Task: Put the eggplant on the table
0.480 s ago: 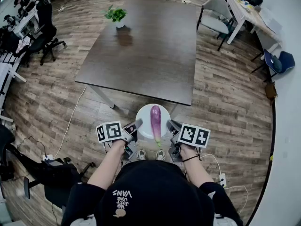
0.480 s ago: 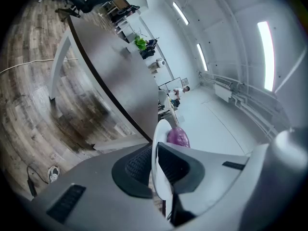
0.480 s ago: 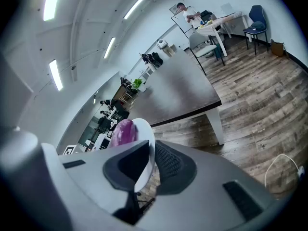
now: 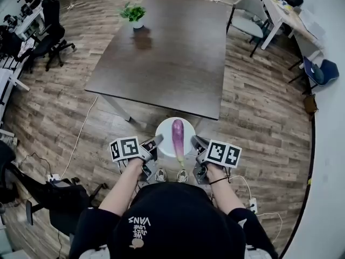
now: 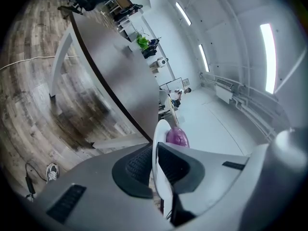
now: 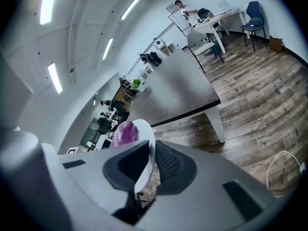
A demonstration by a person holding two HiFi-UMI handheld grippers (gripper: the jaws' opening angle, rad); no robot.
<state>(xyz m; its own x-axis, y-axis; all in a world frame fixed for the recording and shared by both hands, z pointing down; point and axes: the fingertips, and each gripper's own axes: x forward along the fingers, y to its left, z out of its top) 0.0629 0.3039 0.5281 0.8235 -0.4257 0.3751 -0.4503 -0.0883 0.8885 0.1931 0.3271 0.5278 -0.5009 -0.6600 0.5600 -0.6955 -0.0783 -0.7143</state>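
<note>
A purple eggplant (image 4: 178, 138) lies on a round white plate (image 4: 163, 129) held in the air just short of the dark table (image 4: 172, 53). My left gripper (image 4: 156, 143) is shut on the plate's left rim, and my right gripper (image 4: 195, 143) is shut on its right rim. In the left gripper view the plate's rim (image 5: 159, 138) stands edge-on between the pads of the left gripper (image 5: 155, 165), with the eggplant (image 5: 177, 137) just past it. The right gripper view shows the right gripper (image 6: 149, 165) pinching the plate (image 6: 145, 143) the same way, the eggplant (image 6: 124, 133) behind.
A potted green plant (image 4: 133, 15) stands at the table's far left corner. Grey chairs (image 4: 247, 12) and a second desk are at the right, with office chairs (image 4: 51, 39) at the left. My shoes (image 4: 172, 175) are on the wooden floor under the plate, and cables run along the floor.
</note>
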